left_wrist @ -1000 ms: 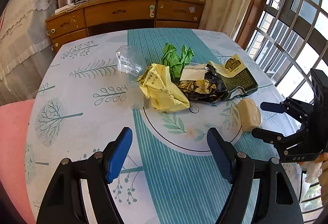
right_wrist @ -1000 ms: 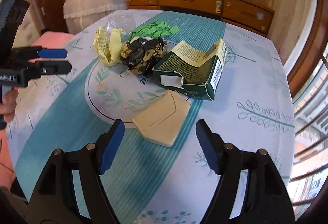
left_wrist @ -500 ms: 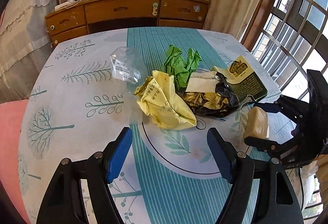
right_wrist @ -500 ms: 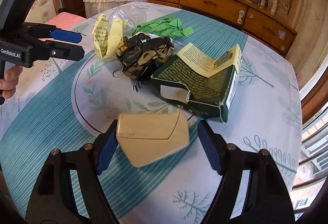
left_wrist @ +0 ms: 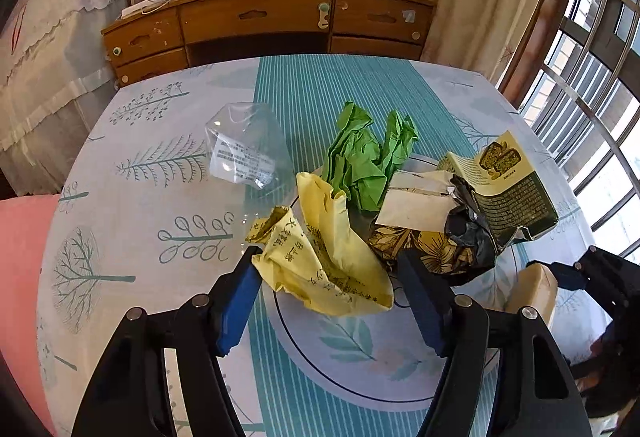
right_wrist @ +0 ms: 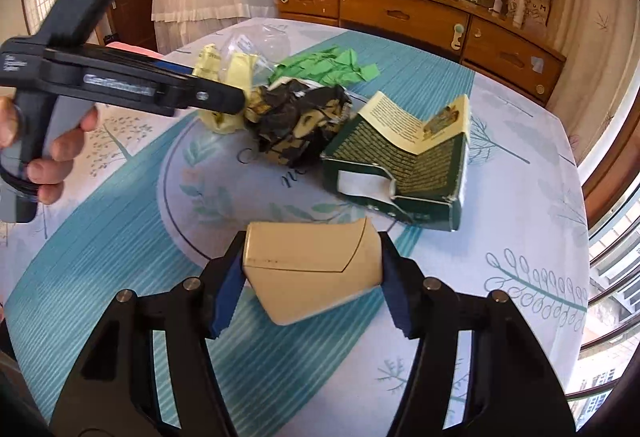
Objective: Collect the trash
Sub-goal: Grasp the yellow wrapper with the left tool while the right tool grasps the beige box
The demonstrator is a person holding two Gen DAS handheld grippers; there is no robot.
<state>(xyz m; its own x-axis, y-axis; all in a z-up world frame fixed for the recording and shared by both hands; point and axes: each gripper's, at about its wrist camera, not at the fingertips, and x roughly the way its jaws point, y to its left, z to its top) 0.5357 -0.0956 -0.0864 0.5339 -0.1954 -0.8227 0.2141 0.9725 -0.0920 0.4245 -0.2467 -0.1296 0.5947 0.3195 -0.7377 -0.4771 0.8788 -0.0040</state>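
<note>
On the round table lies a trash pile: a crumpled yellow wrapper [left_wrist: 332, 269], green paper [left_wrist: 360, 161], a black and gold wrapper [left_wrist: 440, 245], a torn green carton [left_wrist: 508, 193] and clear plastic [left_wrist: 244, 153]. My left gripper [left_wrist: 328, 255] straddles the yellow wrapper. Its jaws are closing, and its pads stand at the wrapper's edges without squeezing it. My right gripper [right_wrist: 311, 241] is closing on a beige box [right_wrist: 308, 269], with both pads against the box's sides. The box is tilted above the tablecloth. From the left wrist view the right gripper [left_wrist: 536, 285] shows at the right edge.
The tablecloth [left_wrist: 160, 221] has teal stripes and leaf prints. A wooden dresser [left_wrist: 280, 17] stands behind the table, a pink seat [left_wrist: 20, 277] at the left, and barred windows [left_wrist: 592, 77] on the right. A hand [right_wrist: 52, 157] holds the left gripper's handle.
My left gripper moved forward over the yellow wrapper and its jaws narrowed. My right gripper came onto the beige box and closed against its sides; the box has turned and tilted.
</note>
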